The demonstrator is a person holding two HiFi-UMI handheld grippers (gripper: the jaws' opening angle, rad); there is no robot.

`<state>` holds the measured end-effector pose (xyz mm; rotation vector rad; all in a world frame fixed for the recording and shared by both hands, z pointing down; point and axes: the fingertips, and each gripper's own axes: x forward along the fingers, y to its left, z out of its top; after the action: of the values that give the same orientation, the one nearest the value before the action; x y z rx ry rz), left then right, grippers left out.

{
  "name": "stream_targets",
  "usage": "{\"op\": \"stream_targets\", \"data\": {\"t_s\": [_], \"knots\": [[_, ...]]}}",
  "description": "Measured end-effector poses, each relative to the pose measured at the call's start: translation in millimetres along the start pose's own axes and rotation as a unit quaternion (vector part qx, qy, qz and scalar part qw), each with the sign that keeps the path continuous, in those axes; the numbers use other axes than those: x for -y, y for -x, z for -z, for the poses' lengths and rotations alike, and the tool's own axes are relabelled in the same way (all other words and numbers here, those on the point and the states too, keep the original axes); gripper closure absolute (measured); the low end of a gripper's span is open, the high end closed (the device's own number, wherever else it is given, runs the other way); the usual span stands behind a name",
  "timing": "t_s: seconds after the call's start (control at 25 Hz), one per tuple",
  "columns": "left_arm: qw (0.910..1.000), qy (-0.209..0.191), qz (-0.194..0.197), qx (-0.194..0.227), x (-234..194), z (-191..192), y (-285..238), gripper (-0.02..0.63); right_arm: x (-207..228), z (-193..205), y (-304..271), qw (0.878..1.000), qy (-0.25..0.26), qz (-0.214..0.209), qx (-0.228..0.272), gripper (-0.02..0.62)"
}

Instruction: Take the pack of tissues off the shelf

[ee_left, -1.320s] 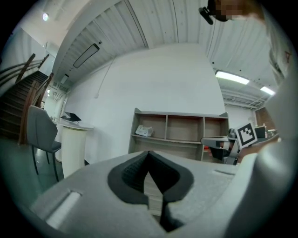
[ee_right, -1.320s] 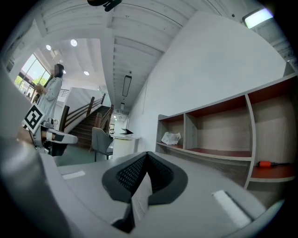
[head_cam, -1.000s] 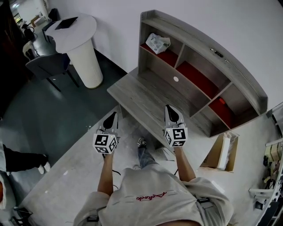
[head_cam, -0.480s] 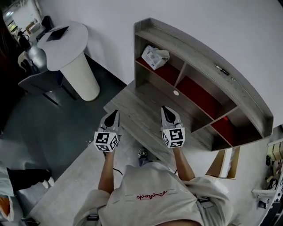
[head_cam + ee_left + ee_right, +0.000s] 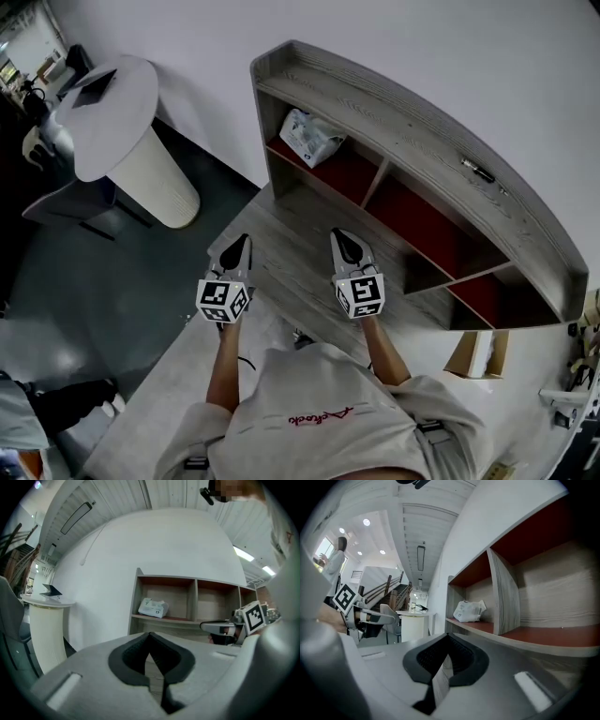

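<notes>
Grey wood, red shelf floors, white tissues

The shelf point(image 5: 394, 103) is pale grey with streaky wood grain, and its compartment floors point(image 5: 342, 171) are red. The pack of tissues point(image 5: 309, 138) is white with faint bluish-green print. The left gripper point(image 5: 241, 244) and right gripper point(image 5: 340, 237) are light grey with black pads point(image 5: 127, 662). Their cubes point(image 5: 223, 302) carry black-and-white square markers. The round table point(image 5: 112, 103) and wall point(image 5: 422, 37) are white.

Bright, even indoor light, with a strong fisheye bend.
Ceiling lamps point(image 5: 366, 522) glowed in the right gripper view and a strip light point(image 5: 243, 553) in the left one. The white wall point(image 5: 422, 56) was evenly lit, while the shelf point(image 5: 375, 94) bays lay in soft shadow. Frame edges curved and darkened, and the nearest foreground looked soft.
</notes>
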<state>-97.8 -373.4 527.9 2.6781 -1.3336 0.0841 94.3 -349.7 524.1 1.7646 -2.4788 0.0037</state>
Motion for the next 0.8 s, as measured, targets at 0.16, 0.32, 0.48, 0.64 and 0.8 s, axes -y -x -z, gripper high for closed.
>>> {"op": "stream_targets", "data": {"t_s": [0.16, 0.32, 0.48, 0.64, 0.8], "knots": [[0.9999, 0.005, 0.012, -0.011, 3.6, 5.9, -21.7, 0.607, 7.4, 13.1, -8.6, 1.000, -0.006, -0.003, -0.012, 0.588], [0.9996, 0.001, 0.022, -0.016, 3.9, 8.0, -38.1, 0.607, 8.4, 21.0, -13.9, 1.000, -0.007, -0.008, -0.017, 0.589], [0.9993, 0.000, 0.035, -0.014, 5.1, 3.0, -52.1, 0.607, 14.5, 21.0, -15.5, 1.000, -0.007, 0.001, -0.019, 0.588], [0.9985, -0.004, 0.053, -0.013, 4.5, -1.3, -63.5, 0.607, 19.3, 18.5, -15.0, 1.000, -0.004, 0.015, -0.022, 0.588], [0.9966, -0.004, 0.080, -0.017, 4.9, -3.8, -77.6, 0.607, 24.7, 19.8, -12.2, 0.998, -0.005, 0.045, -0.032, 0.589]]}}
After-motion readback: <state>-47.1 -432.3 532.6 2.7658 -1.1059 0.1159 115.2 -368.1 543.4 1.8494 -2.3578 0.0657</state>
